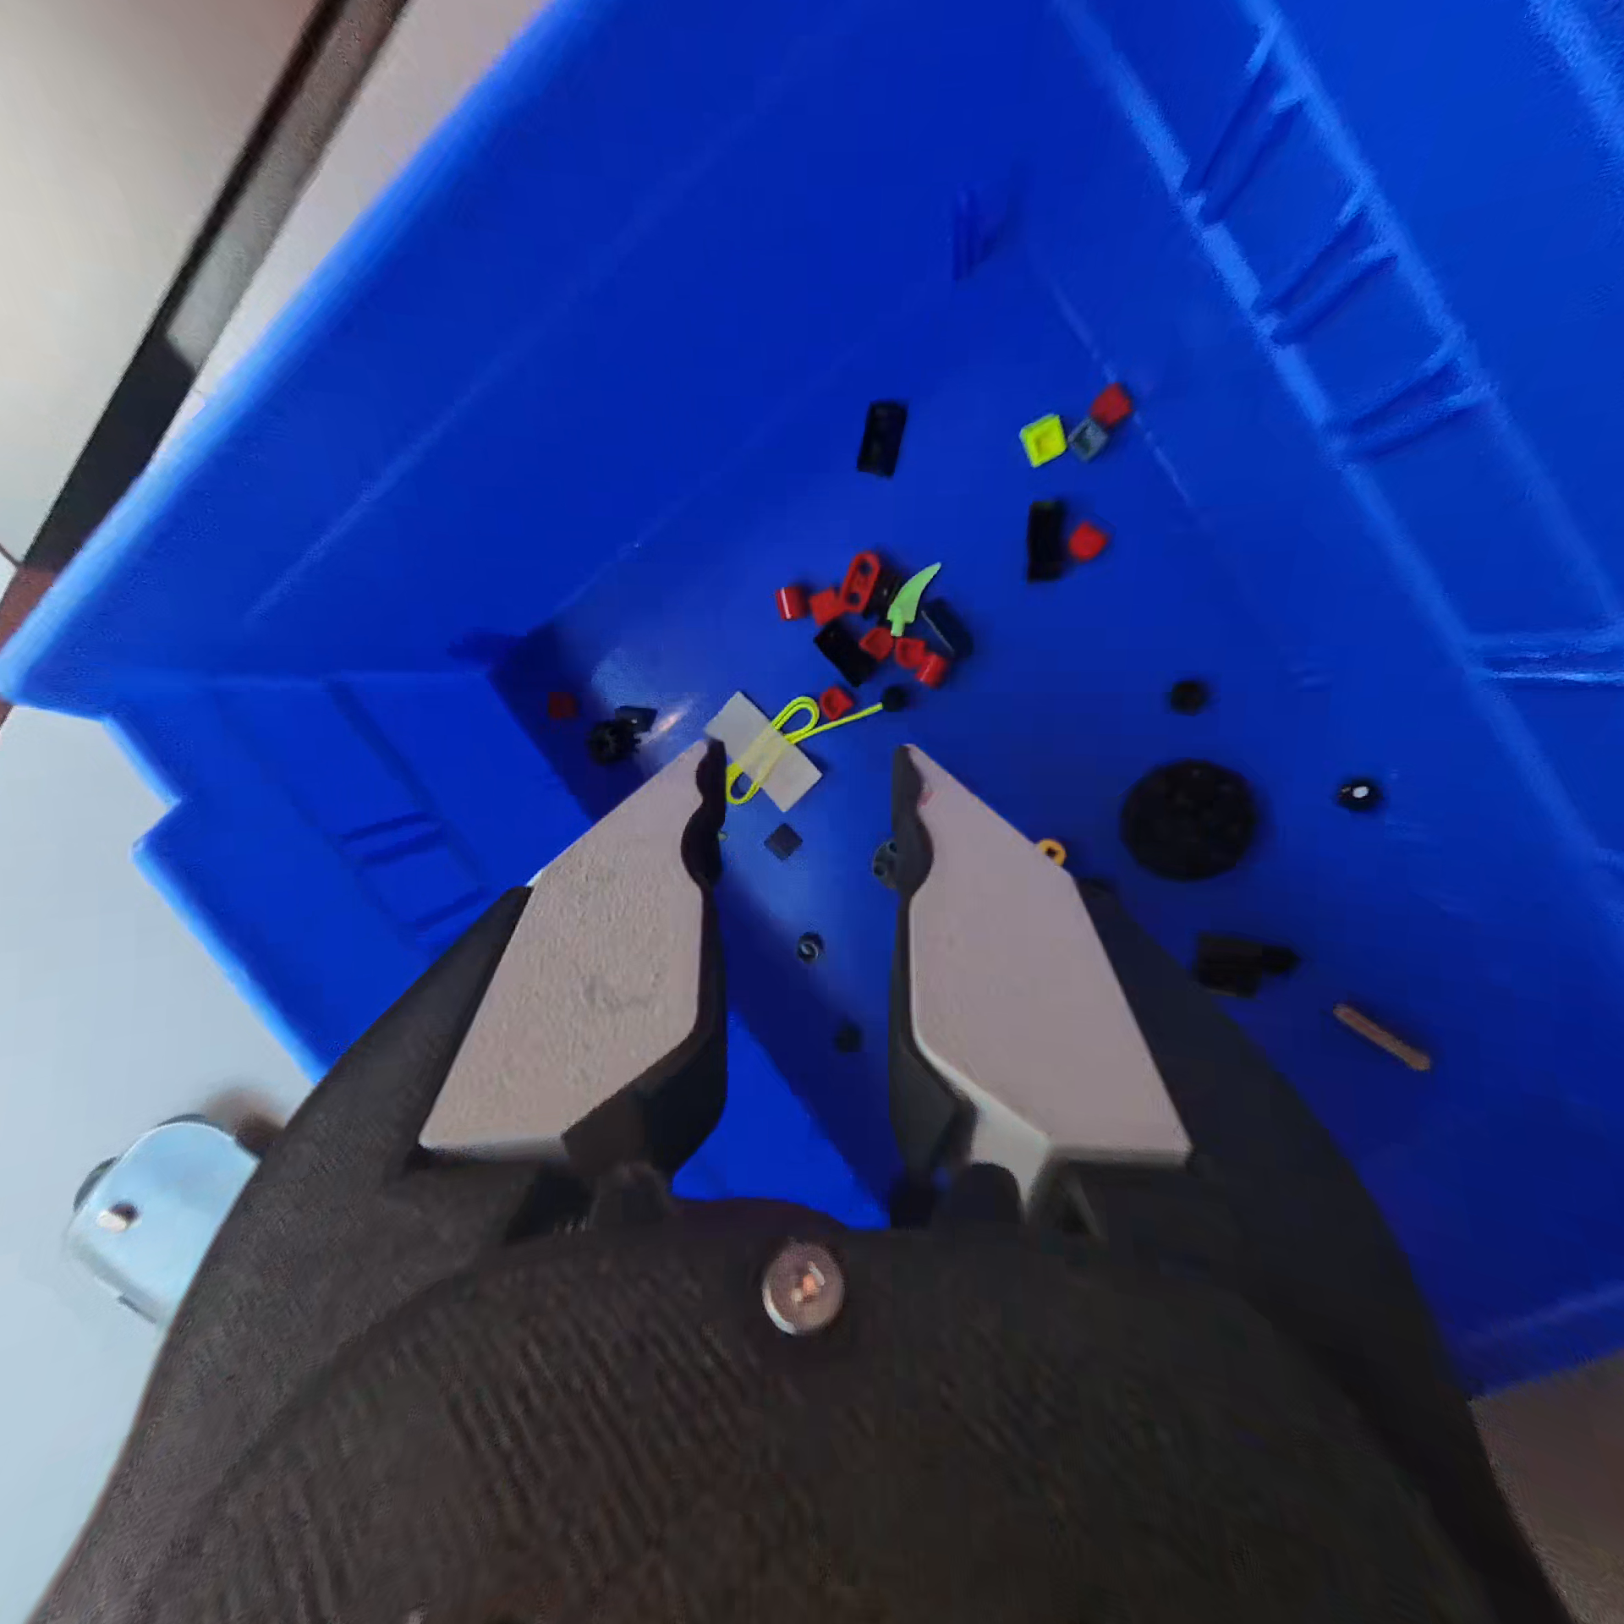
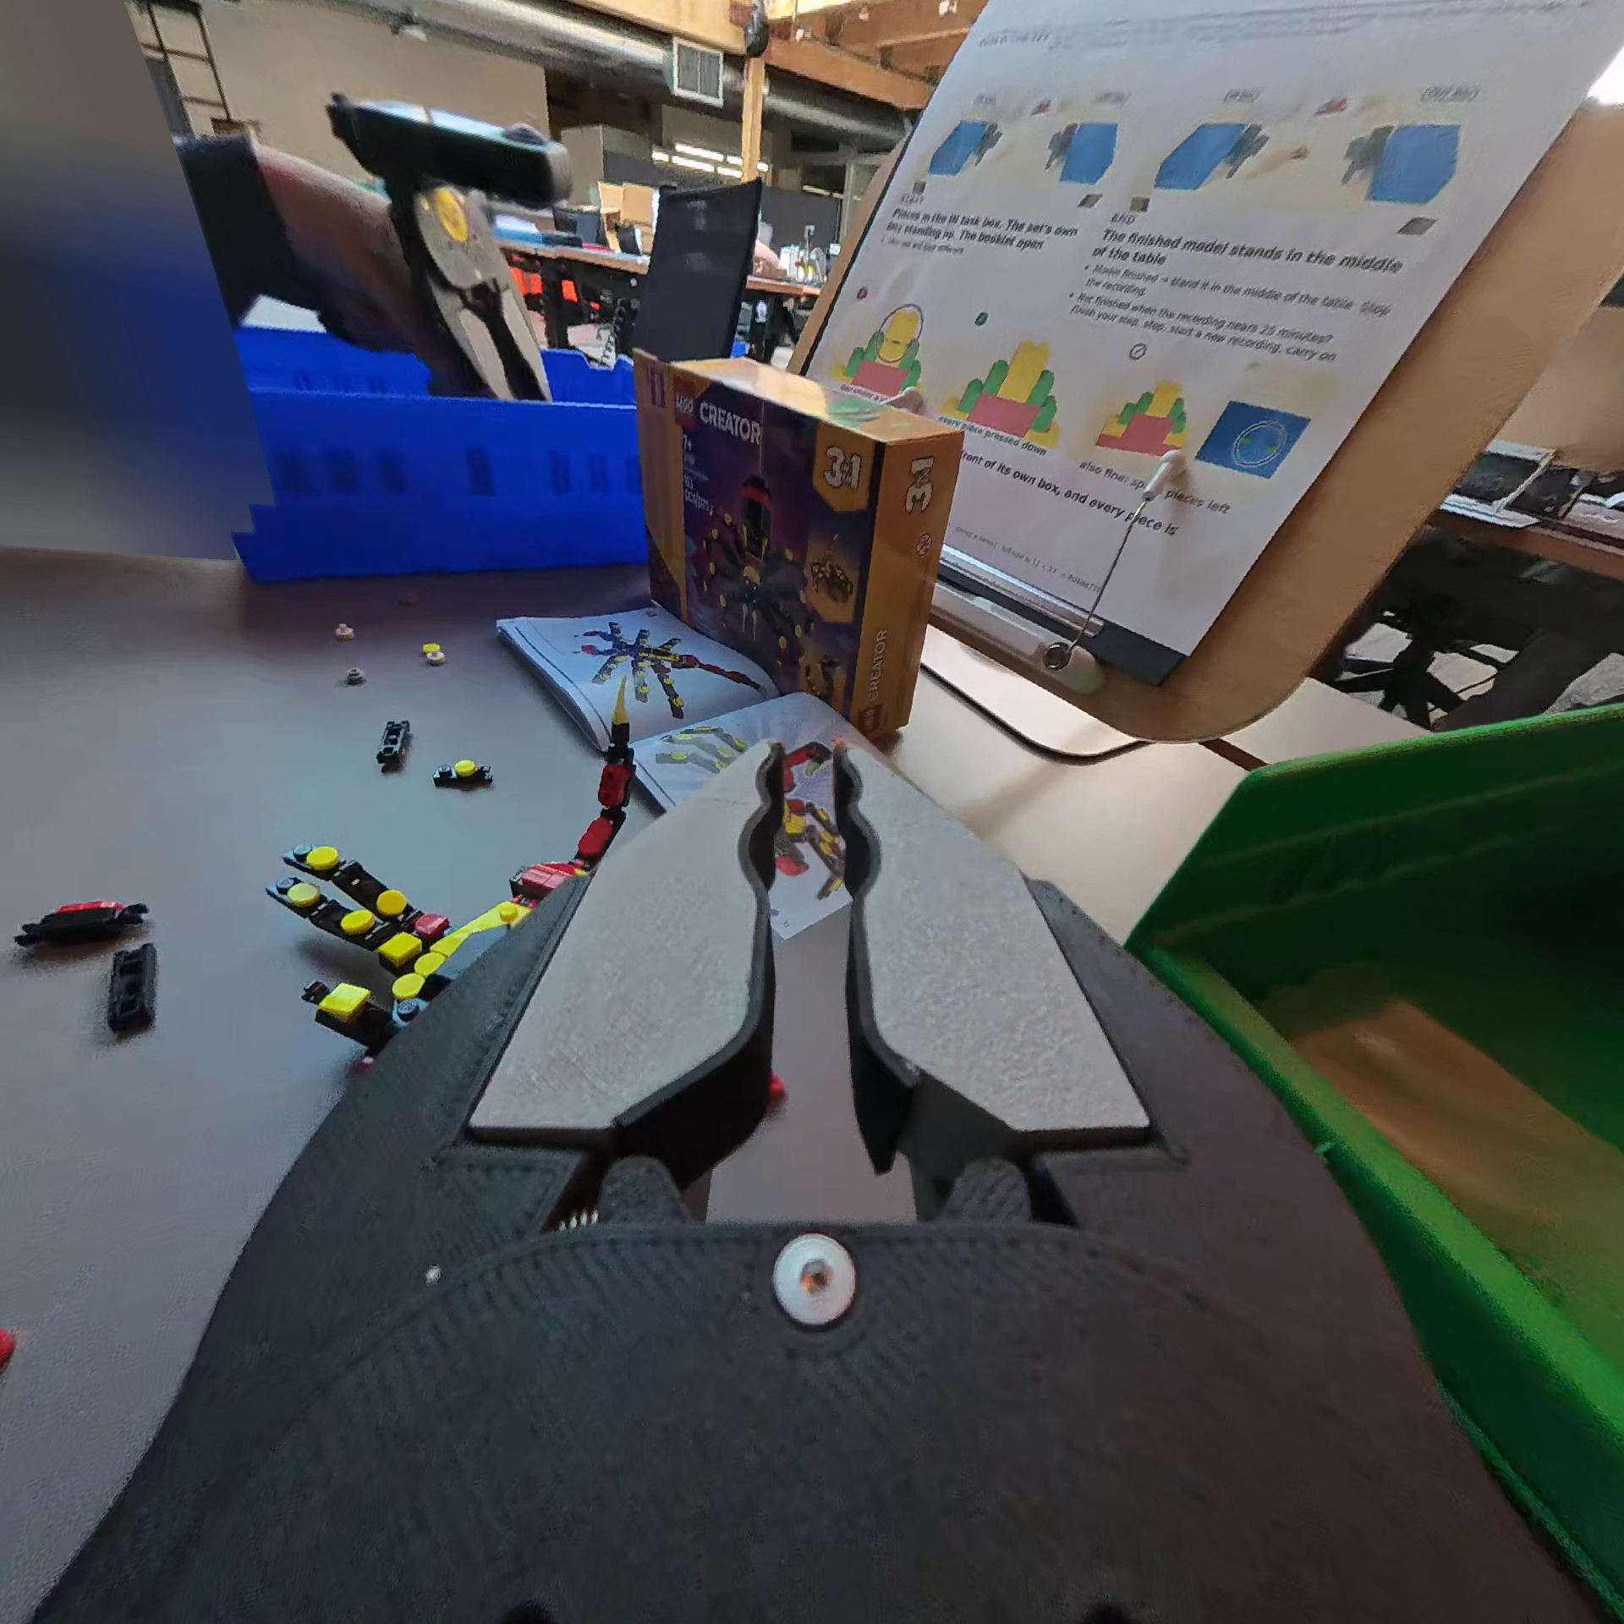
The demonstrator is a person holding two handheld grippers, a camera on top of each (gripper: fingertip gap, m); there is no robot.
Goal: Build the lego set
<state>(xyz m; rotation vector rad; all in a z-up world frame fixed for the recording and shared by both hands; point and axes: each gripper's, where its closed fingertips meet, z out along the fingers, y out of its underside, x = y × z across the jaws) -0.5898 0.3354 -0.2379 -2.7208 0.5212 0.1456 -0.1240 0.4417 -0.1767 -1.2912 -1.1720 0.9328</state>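
Lego pieces (image 2: 369, 923) litter dark tabletop (image 2: 220, 721).

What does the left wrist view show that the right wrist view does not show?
Only left wrist view: inside the blue bin, loose pieces, a yellow string, a black wheel, and the open left gripper above them.
Only right wrist view: the set box, booklet, partly built model, green bin, and right gripper.
Both: the blue bin and left gripper.

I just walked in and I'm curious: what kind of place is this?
Probably a shared workshop or lab, set up for recording a building exercise. Exposed ceiling ducts and rows of work desks fill the background, and an instruction sheet is clipped to a wooden stand beside the table.
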